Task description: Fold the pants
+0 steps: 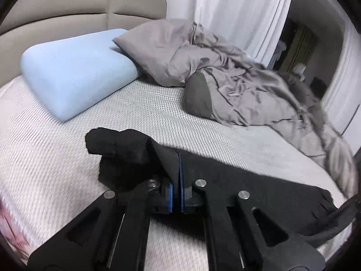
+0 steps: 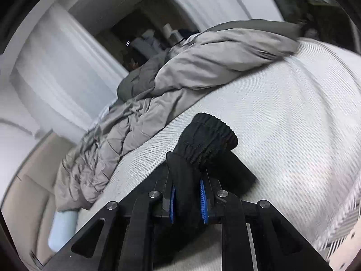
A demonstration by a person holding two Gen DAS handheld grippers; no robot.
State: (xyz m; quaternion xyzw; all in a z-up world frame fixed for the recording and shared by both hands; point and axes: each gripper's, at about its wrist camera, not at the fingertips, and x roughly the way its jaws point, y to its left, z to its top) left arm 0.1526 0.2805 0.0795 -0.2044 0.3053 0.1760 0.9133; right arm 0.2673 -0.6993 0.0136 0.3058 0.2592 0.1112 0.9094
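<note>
Black pants (image 1: 266, 180) hang over a bed with a white textured mattress cover (image 1: 158, 113), held up by both grippers. My left gripper (image 1: 178, 174) is shut on a thin edge of the black cloth, which bunches to the left of its blue pads and stretches away to the right. In the right wrist view my right gripper (image 2: 188, 194) is shut on a thick bunch of the pants (image 2: 203, 142), with the gathered elastic waistband sticking out past the fingers. The blue pads (image 2: 203, 201) press the cloth from both sides. The view is tilted.
A light blue pillow (image 1: 74, 72) lies at the bed's head by a beige padded headboard (image 1: 67, 6). A crumpled grey duvet (image 1: 237, 85) and grey pillow run along the far side, also the duvet (image 2: 158, 85). White curtains (image 1: 237, 6) hang behind.
</note>
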